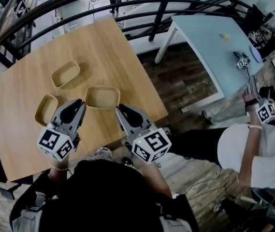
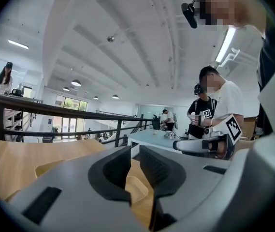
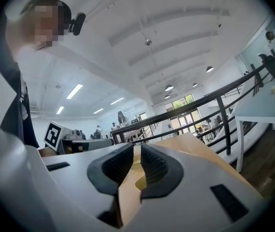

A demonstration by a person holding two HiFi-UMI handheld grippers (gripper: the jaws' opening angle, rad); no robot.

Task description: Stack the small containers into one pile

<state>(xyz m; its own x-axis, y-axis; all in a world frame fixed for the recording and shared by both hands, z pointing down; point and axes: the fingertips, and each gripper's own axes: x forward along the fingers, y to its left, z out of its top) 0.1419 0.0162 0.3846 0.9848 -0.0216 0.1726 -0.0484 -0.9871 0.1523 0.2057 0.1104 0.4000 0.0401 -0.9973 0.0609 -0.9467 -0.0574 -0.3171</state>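
Three small tan containers lie on the wooden table [image 1: 21,144]: one at the back [image 1: 65,74], one in the middle [image 1: 102,97] and one at the left [image 1: 46,109]. My left gripper [image 1: 80,104] hovers between the left and middle containers, shut and empty. My right gripper [image 1: 120,110] is just right of the middle container's near corner, also shut with nothing in it. In the left gripper view the gripper [image 2: 135,151] has a container [image 2: 136,191] showing low behind its jaws. The right gripper view shows that gripper [image 3: 137,149] with a tan container rim [image 3: 138,181] behind its jaws.
A black railing [image 1: 161,6] runs round the table's far side. A light blue table [image 1: 209,52] stands to the right across a strip of dark wood floor. A person in a white shirt [image 1: 258,153] sits at the right with another gripper [image 1: 265,112].
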